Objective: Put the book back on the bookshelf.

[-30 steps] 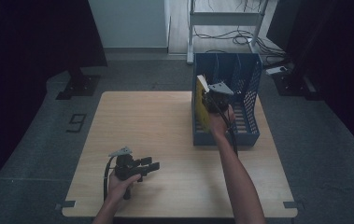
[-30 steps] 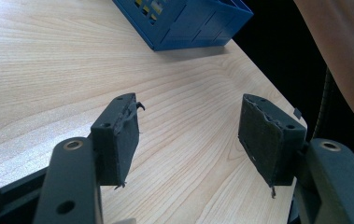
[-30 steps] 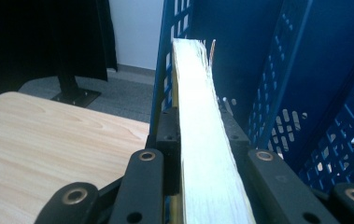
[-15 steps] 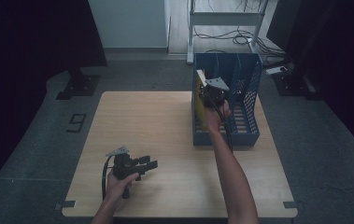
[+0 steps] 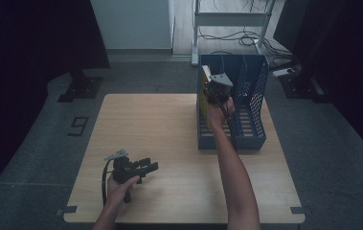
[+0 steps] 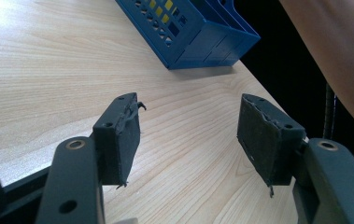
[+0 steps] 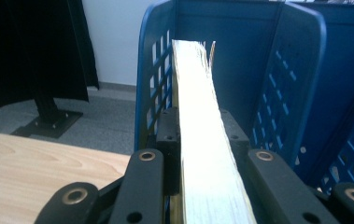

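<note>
Two tools: I am reporting both.
Right tool [image 5: 216, 85]: clenching the book [image 7: 201, 135], lowering it into the blue rack's [image 5: 246, 135] left slot.
Left tool [image 6: 191, 135]: released, idling over the worktop [image 5: 169, 139].
Next, I judge: seating it, then letting go.

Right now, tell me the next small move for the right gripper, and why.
Probably lower the book a little further into the blue file rack, then open. The right gripper is clamped on the book's page edge, and the book stands upright inside the rack's left compartment, close to its perforated wall. The left gripper sits open over the table, idle.
</note>
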`<move>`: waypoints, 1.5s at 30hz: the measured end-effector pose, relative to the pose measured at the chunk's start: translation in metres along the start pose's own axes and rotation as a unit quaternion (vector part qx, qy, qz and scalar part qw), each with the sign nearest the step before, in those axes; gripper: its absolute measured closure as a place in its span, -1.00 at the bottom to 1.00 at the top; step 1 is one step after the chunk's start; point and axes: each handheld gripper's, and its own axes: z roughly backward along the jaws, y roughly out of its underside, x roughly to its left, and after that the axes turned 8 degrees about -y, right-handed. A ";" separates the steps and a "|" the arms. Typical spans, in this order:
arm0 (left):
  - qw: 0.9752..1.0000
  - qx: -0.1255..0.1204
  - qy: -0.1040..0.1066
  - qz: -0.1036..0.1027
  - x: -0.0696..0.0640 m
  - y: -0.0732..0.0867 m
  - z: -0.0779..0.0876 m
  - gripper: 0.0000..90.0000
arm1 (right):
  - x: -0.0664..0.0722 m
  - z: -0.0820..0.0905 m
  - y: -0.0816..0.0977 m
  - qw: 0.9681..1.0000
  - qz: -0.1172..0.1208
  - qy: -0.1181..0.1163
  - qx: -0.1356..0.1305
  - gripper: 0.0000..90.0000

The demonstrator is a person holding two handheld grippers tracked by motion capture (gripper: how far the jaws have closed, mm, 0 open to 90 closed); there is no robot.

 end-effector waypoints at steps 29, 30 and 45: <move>1.000 0.017 0.005 -0.006 0.000 0.002 -0.004 -0.14 | 0.002 -0.024 0.004 1.000 -0.008 0.008 0.011 0.65; 1.000 0.017 0.005 -0.005 0.000 0.002 -0.004 -0.14 | 0.002 -0.025 0.005 1.000 -0.008 0.009 0.014 0.65; 1.000 0.022 0.004 -0.006 0.000 0.004 -0.006 -0.14 | 0.002 -0.031 0.009 1.000 -0.007 0.009 0.012 0.65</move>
